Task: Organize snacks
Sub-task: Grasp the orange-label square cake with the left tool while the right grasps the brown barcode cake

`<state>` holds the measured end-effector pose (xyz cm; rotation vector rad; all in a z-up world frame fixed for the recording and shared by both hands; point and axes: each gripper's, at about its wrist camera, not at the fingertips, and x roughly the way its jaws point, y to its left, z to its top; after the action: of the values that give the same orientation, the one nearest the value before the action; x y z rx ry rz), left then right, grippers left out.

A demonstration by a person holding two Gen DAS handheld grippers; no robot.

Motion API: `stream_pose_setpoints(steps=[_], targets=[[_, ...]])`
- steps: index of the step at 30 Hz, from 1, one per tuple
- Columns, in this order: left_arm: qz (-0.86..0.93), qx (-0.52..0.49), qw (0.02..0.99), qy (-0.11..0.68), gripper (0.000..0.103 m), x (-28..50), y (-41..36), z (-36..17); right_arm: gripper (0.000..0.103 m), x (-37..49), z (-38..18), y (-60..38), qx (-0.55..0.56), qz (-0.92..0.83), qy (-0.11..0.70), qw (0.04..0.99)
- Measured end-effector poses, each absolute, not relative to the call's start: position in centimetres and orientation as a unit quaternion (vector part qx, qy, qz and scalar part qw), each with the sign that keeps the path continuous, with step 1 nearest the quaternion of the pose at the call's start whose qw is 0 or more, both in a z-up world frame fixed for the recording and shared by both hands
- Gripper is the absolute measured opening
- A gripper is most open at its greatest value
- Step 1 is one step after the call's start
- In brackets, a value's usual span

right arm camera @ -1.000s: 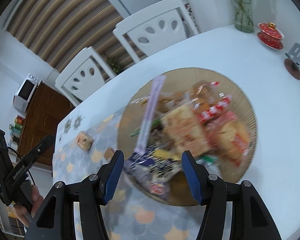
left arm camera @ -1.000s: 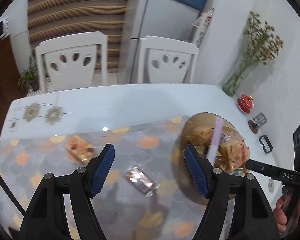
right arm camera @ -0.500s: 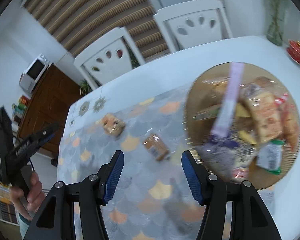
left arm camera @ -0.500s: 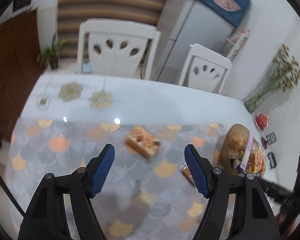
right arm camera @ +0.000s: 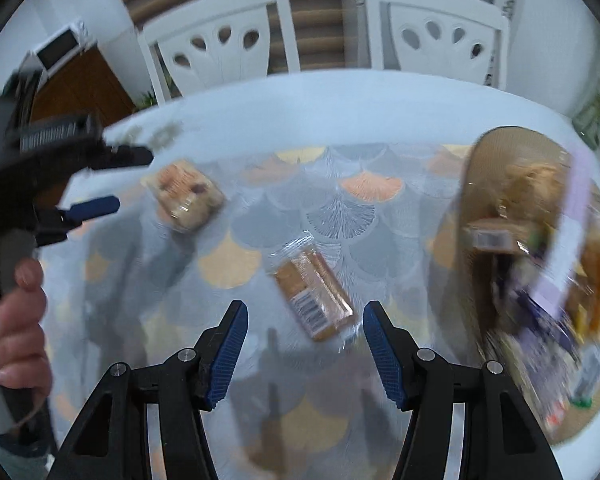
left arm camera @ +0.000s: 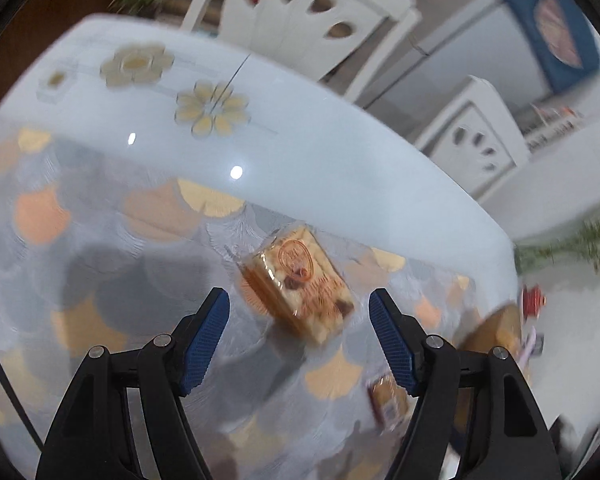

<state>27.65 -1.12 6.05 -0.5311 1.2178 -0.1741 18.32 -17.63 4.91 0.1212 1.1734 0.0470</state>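
Your left gripper hangs released, empty, over the nougat pack with an unreadable round red stamp, mid-table. Your right gripper gapes empty above the brown bar; only its barcode shows. The basket sits near the right edge.

Glossy tabletop; clear-plastic snack wrap

Your left gripper points steeply down over the counter, its jaws apart and empty. Your right gripper does the same, jaws less wide. Your left hand wraps its handle.
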Motion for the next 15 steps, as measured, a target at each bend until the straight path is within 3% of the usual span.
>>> stream_pose_setpoints(steps=[7,14,15], targets=[[-0.024,-0.252,0.763,0.594,0.07,30.2,-3.6,2.6,0.059,21.5,0.5,-18.6,0.064,0.012,0.571,0.818],[-0.008,-0.152,0.797,0.584,0.069,30.7,-6.7,2.4,0.066,21.6,-0.3,-18.1,0.038,0.03,0.566,0.823],[-0.009,-0.125,0.806,0.579,0.061,30.5,-7.2,2.4,0.066,21.5,-0.4,-18.2,0.038,0.031,0.565,0.823]])
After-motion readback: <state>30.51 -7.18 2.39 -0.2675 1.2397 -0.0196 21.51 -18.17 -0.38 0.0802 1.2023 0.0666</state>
